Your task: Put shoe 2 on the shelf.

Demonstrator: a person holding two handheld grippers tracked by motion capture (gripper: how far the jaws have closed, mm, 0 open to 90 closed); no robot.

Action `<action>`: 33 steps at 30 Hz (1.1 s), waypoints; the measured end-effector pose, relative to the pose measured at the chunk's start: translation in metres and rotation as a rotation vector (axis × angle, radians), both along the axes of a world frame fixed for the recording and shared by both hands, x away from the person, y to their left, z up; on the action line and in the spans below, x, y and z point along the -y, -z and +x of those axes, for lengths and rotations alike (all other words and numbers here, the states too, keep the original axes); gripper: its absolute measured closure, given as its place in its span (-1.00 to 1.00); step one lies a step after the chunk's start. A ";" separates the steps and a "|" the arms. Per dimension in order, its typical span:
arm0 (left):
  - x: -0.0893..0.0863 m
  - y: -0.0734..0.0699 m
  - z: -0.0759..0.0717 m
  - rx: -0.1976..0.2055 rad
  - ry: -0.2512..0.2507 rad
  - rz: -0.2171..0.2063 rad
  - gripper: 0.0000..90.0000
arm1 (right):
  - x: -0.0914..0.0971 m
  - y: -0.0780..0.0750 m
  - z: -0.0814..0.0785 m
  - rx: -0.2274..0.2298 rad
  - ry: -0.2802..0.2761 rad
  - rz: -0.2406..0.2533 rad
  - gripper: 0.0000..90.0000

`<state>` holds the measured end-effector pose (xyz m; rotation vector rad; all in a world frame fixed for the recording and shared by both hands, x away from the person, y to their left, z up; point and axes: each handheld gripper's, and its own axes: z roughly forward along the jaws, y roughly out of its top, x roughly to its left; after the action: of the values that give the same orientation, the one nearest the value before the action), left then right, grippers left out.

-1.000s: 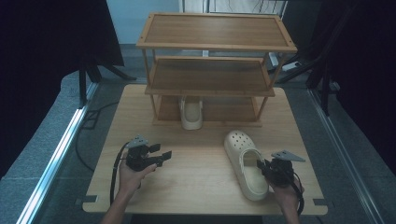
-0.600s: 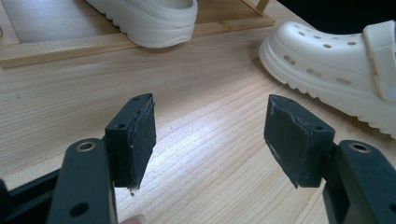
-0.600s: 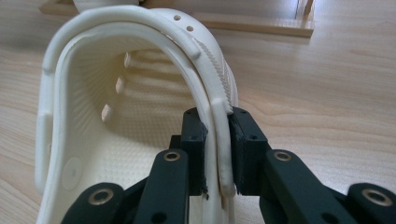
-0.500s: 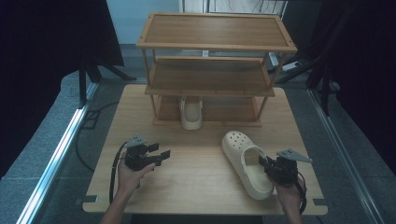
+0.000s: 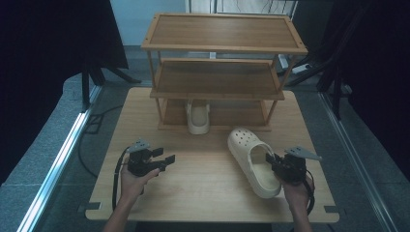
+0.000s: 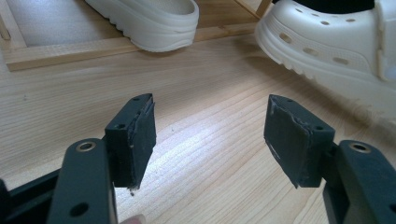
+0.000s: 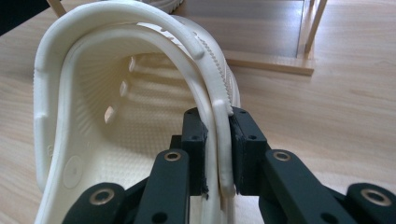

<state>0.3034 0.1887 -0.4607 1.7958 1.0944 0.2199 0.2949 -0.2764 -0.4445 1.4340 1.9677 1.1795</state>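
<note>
A: Our right hand-held gripper has its jaws clamped on the side wall of the clog, which lies on the table in front of the shoe rack, right of the clog already on the bottom shelf.

B: We should keep the pinch firm and lift toe-first toward the rack.

A: The right gripper view shows the wall pinched; the high view shows our left hand-held gripper wide open and empty, left of the rack's front.
</note>
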 end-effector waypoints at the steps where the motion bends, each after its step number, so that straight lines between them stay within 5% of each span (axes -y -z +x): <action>1: 0.000 0.000 0.000 -0.001 0.000 0.000 -0.23 | -0.001 0.000 0.001 0.002 -0.001 0.001 0.72; 33: -0.001 0.002 0.001 -0.009 -0.004 0.000 -0.23 | -0.041 -0.013 0.068 0.067 0.012 0.001 0.72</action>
<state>0.3045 0.1899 -0.4627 1.7960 1.1046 0.2145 0.3634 -0.2353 -0.4312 1.3863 1.9110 1.2074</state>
